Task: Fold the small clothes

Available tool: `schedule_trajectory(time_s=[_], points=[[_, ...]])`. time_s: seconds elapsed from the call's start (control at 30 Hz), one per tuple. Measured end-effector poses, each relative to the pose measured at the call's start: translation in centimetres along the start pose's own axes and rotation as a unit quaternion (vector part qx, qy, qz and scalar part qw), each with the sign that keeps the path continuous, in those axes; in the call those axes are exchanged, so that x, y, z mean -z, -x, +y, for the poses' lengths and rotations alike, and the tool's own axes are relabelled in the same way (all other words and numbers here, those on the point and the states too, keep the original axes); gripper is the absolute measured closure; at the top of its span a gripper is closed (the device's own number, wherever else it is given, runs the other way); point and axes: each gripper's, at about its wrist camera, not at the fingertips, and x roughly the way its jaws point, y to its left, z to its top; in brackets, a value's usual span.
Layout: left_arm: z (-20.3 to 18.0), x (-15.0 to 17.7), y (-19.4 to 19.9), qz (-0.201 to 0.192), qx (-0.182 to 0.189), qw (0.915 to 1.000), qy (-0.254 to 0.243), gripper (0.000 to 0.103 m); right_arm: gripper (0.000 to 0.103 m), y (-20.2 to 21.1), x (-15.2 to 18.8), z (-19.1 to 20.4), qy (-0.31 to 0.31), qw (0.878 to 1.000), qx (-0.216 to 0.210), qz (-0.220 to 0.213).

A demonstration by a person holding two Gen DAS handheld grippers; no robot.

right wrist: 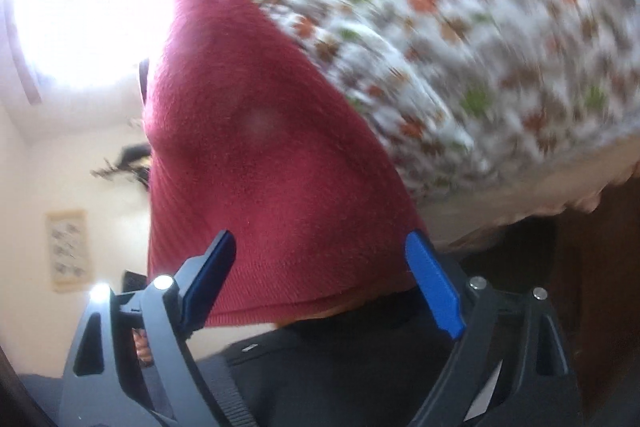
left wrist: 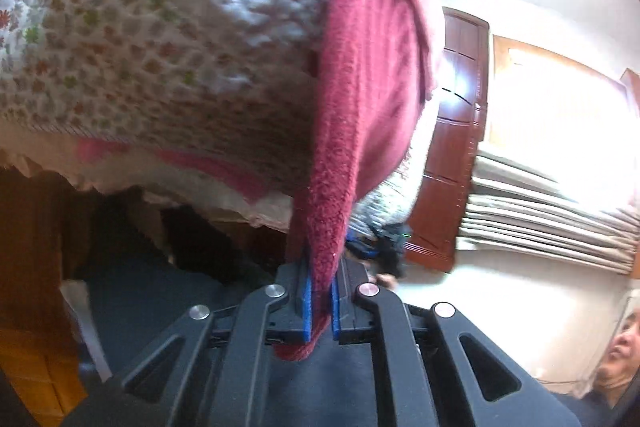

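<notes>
My left hand-held gripper (left wrist: 321, 301) pinches the red garment (left wrist: 360, 99) tight, lifting it — my right hand-held gripper (right wrist: 326, 281) gapes empty; next, grab the hem ahead.

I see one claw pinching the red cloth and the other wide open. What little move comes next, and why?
Probably close the right gripper on the red cloth's hem lying between its fingers: the left gripper already pinches another edge, so two grips could spread it over the floral bedspread.

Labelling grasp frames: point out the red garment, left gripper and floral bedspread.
red garment (left wrist: 360, 99), left wrist view, hanging middle.
left gripper (left wrist: 322, 301), left wrist view, between fingertips.
floral bedspread (left wrist: 160, 67), left wrist view, quilted top.
</notes>
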Motion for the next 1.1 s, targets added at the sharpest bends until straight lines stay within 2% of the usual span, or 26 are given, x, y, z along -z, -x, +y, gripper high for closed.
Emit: schedule_trajectory(time_s=[0.13, 0.23, 0.43, 0.6, 0.7, 0.73, 0.8, 0.9, 0.93, 1.0, 1.1], points=[[-3.4, 0.3, -0.9, 0.009, 0.01, 0.9999, -0.009, 0.097, 0.015, -0.7, 1.4, -4.2, -0.063, 0.996, -0.068, -0.012], [-4.8, 0.0, -0.6, 0.015, 0.004, 0.9997, -0.019, 0.097, 0.013, -1.8, 3.3, -8.0, -0.134, 0.982, -0.129, -0.031], [-5.3, -0.3, -0.1, 0.019, 0.006, 0.9997, -0.015, 0.097, 0.012, -5.2, 6.9, -12.0, -0.241, 0.933, -0.255, -0.082], [-5.5, -0.2, -0.5, 0.015, 0.009, 0.9997, -0.014, 0.097, 0.01, -6.5, 7.3, -12.0, -0.265, 0.892, -0.341, -0.134], [-5.4, -0.1, -0.4, 0.013, 0.016, 0.9997, -0.014, 0.097, 0.01, -7.4, 7.2, -11.4, -0.276, 0.872, -0.369, -0.167], [-5.4, -0.1, -0.5, 0.012, 0.017, 0.9997, -0.014, 0.097, 0.01, -7.3, 7.4, -11.3, -0.277, 0.872, -0.366, -0.169], [-5.5, -0.1, -0.5, 0.012, 0.022, 0.9996, -0.015, 0.097, 0.01, -7.0, 7.8, -11.3, -0.271, 0.884, -0.341, -0.168], [-5.8, -0.5, -0.7, 0.013, 0.026, 0.9993, -0.023, 0.097, 0.01, -7.2, 9.8, -9.9, -0.249, 0.92, -0.265, -0.146], [-6.0, -0.6, -0.9, 0.014, 0.027, 0.9992, -0.026, 0.097, 0.01, -6.6, 9.5, -9.8, -0.232, 0.933, -0.239, -0.141], [-6.4, -0.5, -1.2, 0.018, 0.027, 0.999, -0.03, 0.097, 0.013, -4.4, 7.9, -8.4, -0.166, 0.957, -0.194, -0.136], [-6.5, -0.5, -1.2, 0.021, 0.03, 0.9989, -0.029, 0.097, 0.016, -1.5, 4.8, -5.2, -0.047, 0.988, -0.112, -0.091]])
